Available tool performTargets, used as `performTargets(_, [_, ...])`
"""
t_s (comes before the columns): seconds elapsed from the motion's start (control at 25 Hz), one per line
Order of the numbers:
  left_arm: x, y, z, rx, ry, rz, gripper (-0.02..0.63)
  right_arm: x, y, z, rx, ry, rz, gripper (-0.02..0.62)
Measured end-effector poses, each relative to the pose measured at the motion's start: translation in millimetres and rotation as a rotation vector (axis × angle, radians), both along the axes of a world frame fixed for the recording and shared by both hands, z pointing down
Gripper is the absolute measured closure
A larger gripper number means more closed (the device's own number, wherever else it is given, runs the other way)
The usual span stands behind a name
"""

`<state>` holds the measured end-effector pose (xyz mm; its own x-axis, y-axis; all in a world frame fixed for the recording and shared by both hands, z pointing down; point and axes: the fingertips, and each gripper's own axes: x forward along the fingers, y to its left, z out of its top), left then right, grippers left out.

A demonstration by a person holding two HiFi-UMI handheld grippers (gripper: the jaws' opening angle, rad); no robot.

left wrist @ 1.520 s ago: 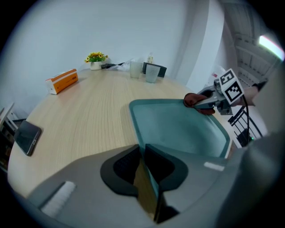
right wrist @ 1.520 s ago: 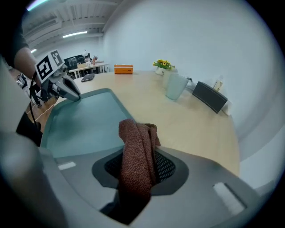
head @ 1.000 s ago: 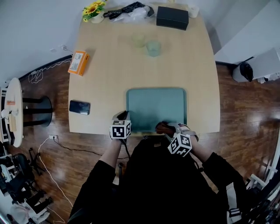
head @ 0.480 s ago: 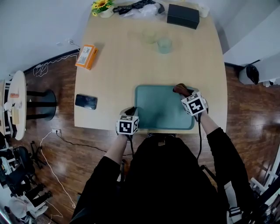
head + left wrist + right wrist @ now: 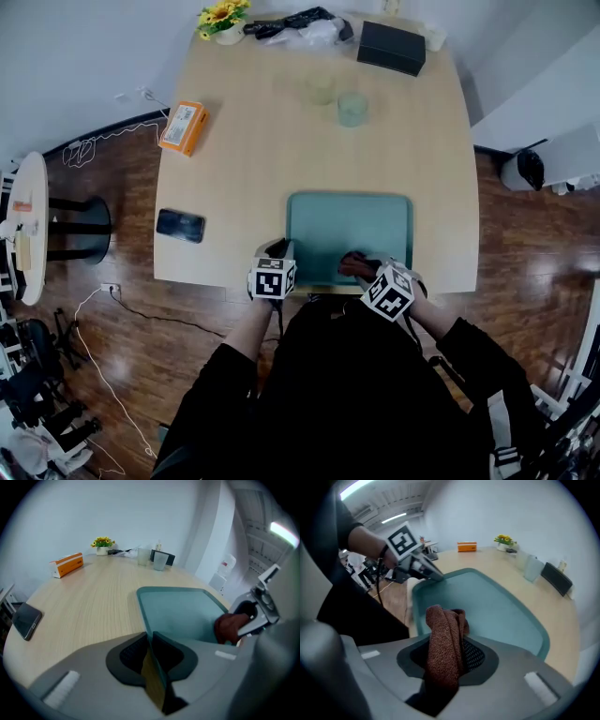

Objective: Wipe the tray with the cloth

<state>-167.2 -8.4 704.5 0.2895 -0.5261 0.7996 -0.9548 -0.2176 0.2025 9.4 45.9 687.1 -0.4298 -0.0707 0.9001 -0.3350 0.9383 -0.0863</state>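
The smooth, round-cornered teal tray (image 5: 349, 225) is lying at the pale wood-grain worktop's (image 5: 244, 141) near edge. Your right gripper (image 5: 446, 637), pointing steeply down, is pinching the nubbly brown cloth (image 5: 440, 620) in its jaws at the tray's near edge. Your left gripper's (image 5: 152, 651) jaws are clamping its near left rim.

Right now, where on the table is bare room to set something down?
The wide middle of the table is bare, between the orange box, the cups, the phone and the tray. Crowded: the far edge, with flowers, cables and black box.
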Motion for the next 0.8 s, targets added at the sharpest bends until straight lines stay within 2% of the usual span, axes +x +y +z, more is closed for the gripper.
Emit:
performTargets(0.08, [0.3,0.3,-0.2,0.003,-0.002,-0.004,0.584,-10.2,28.0,0.7,-0.019,-0.003,-0.070,0.479])
performTargets(0.2, [2.1,0.7,-1.2,-0.005,-0.004,0.008,0.584,-18.4,27.1,1.0,0.006,-0.001,-0.114,0.479])
performTargets(0.28, [3.1,0.6,-1.9,-0.011,0.000,0.015,0.584,-22.2,1.9,-0.7,0.027,-0.013,-0.078,0.479])
performTargets(0.44, [4.2,-0.7,-2.1,-0.012,0.003,0.016,0.584,-26.7,-83.6,3.6,0.078,-0.014,0.046,0.479])
performTargets(0.6, [5.8,-1.0,-0.4,-0.016,0.001,0.025,0.584,-28.9,-155.2,5.6,0.074,-0.015,0.142,0.479])
performTargets(0.68, [5.1,-1.1,-0.4,-0.017,0.006,0.025,0.583,-31.5,-169.1,3.1,0.068,-0.010,0.147,0.479])
performTargets(0.8, [3.5,-0.6,-0.9,-0.012,0.012,0.017,0.584,-34.8,-160.3,1.3,0.073,-0.007,0.151,0.479])
